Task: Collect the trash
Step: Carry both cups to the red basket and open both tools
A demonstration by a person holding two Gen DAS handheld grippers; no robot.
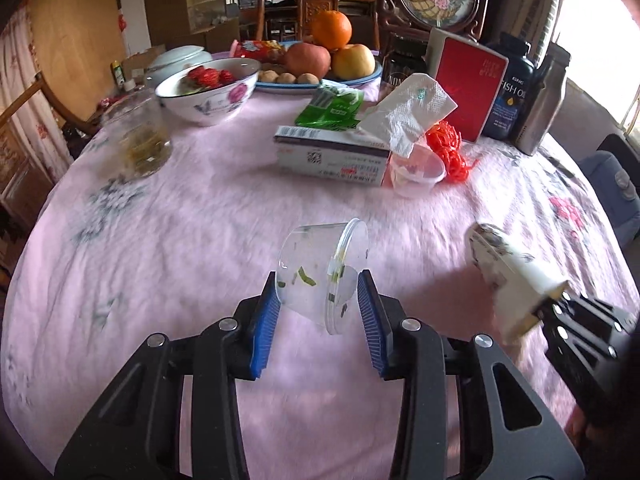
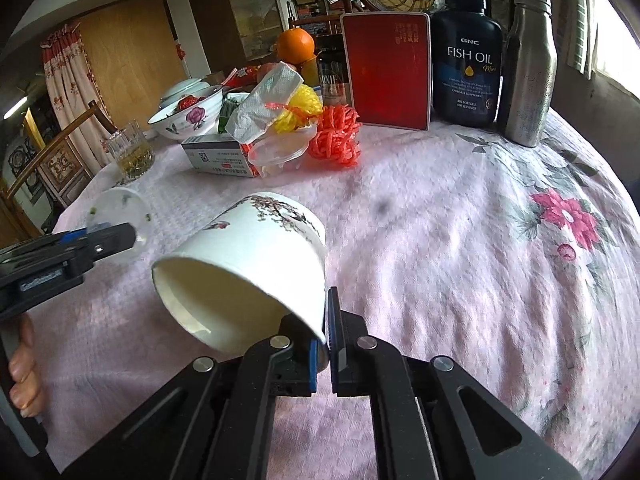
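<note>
My left gripper [image 1: 319, 286] is shut on a clear plastic cup [image 1: 320, 270] with green scraps inside, held tilted above the pink tablecloth [image 1: 180, 240]. My right gripper [image 2: 323, 344] is shut on the rim of a white paper cup [image 2: 248, 260] with a blossom print, tipped with its mouth toward the camera. The paper cup also shows in the left wrist view [image 1: 508, 276], to the right of the clear cup. The clear cup and the left gripper show at the left of the right wrist view [image 2: 120, 216].
Mid-table lie a medicine box [image 1: 332, 154], crumpled tissue [image 1: 408, 116], a clear plastic tub [image 1: 416, 172], orange netting [image 1: 448, 148] and a green packet [image 1: 332, 108]. A glass [image 1: 140, 140], flowered bowl [image 1: 208, 92], fruit plate [image 1: 320, 68], red box [image 2: 388, 68], fish oil bottle [image 2: 468, 68] and steel flask [image 2: 528, 68] stand behind.
</note>
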